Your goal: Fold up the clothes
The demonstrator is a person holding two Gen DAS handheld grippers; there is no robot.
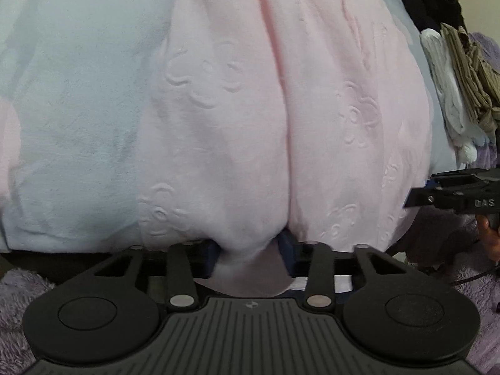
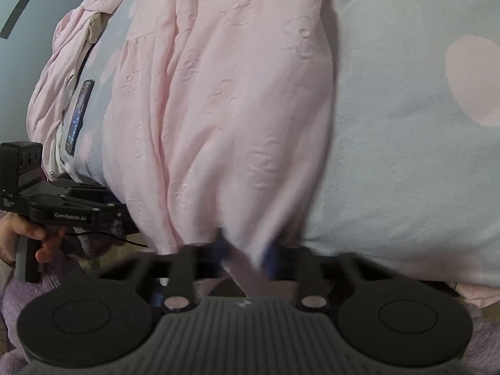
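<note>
Where the left gripper (image 1: 250, 250) meets the near edge of the bed, a bunched fold of the pink garment (image 1: 237, 131) is pinched between its blue-padded fingers (image 1: 286, 245), the jaws being drawn in narrowly on the cloth. The hem of the garment is seen hanging below the fingers toward the gripper body. In the same manner, the right gripper (image 2: 248, 250) is closed on another fold of the same pink garment (image 2: 237, 100), though that part of the right wrist view is blurred and the pads are only dimly made out.

From both grips the garment is stretched away across the bed, embossed with a flower pattern and creased lengthwise. It is laid on a pale blue bedsheet (image 1: 78, 109) marked with large pink dots (image 2: 472, 81). Beyond the garment, in the right wrist view, a phone (image 2: 78, 115) is seen lying on the sheet beside a crumpled pink cloth (image 2: 59, 72). In the left wrist view, a heap of other clothes (image 1: 459, 72), black, white and tan, is piled at the far right. A fuzzy purple blanket (image 1: 18, 306) is spread below the bed edge.
</note>
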